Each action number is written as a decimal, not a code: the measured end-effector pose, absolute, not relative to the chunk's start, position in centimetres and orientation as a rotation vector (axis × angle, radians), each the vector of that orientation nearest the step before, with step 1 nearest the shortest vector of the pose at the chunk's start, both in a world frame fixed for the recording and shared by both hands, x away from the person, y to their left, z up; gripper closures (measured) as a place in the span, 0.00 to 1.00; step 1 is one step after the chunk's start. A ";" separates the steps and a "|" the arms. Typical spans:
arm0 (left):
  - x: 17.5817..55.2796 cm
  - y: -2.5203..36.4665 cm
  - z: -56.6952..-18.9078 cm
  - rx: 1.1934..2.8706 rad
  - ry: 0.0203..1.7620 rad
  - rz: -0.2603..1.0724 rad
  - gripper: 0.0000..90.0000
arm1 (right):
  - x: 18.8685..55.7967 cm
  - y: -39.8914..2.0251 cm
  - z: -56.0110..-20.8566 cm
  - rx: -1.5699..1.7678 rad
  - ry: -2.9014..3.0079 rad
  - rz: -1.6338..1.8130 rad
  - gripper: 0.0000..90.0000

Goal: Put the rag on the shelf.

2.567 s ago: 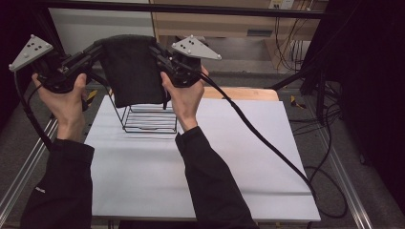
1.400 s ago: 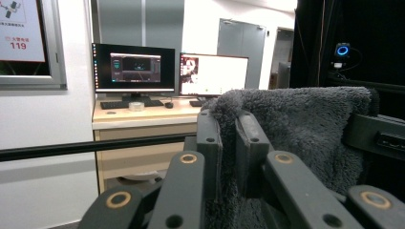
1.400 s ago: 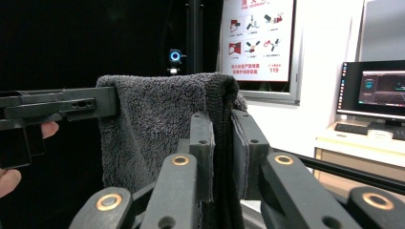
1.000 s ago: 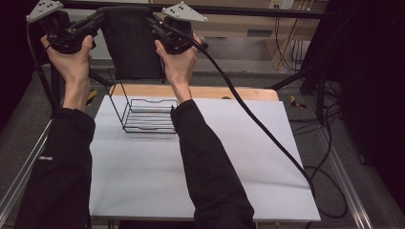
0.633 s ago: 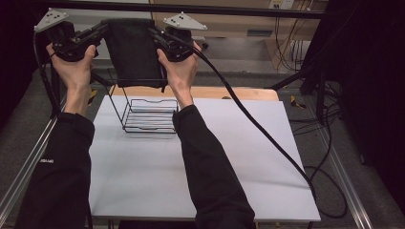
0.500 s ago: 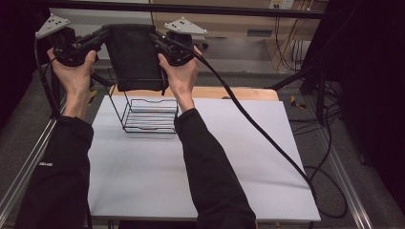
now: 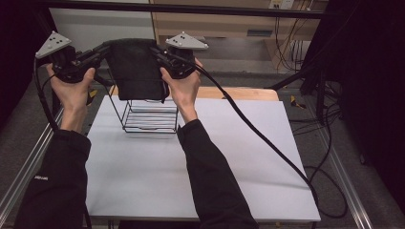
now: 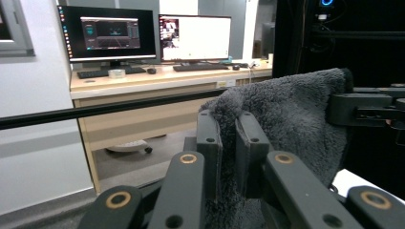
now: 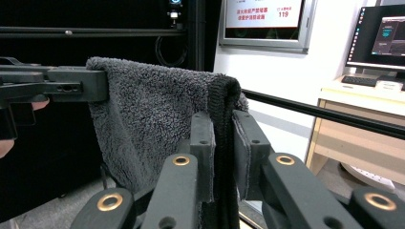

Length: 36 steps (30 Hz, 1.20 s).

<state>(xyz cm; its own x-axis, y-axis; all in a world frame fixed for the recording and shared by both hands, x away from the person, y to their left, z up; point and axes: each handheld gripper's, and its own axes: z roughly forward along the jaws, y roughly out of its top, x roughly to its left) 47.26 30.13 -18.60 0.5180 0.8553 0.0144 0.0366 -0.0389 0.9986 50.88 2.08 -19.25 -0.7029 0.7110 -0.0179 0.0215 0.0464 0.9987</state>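
Above the black wire rack (image 7: 149, 116), a dark grey fleecy towel (image 7: 138, 69) hangs stretched, its top corners clamped by the left gripper (image 8: 228, 150) and right gripper (image 9: 220, 155). The step looks like lowering it; next, centring over the rack on the white table (image 7: 191, 176).

A white table (image 7: 191, 181) carries a black wire rack (image 7: 149, 117) standing upright near its far left corner, with a wooden board (image 7: 248, 93) along its far edge.
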 end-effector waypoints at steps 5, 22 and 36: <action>47.0 30.1 -19.2 1.477 0.818 0.789 0.91 | 50.5 1.9 -19.7 0.734 1.817 1.706 0.89; 45.3 31.3 -20.5 1.481 0.792 0.791 0.91 | 48.9 2.4 -20.2 0.641 1.864 1.683 0.89; 43.6 31.2 -21.4 1.498 0.753 0.835 0.91 | 47.7 2.2 -20.9 0.608 1.886 1.673 0.89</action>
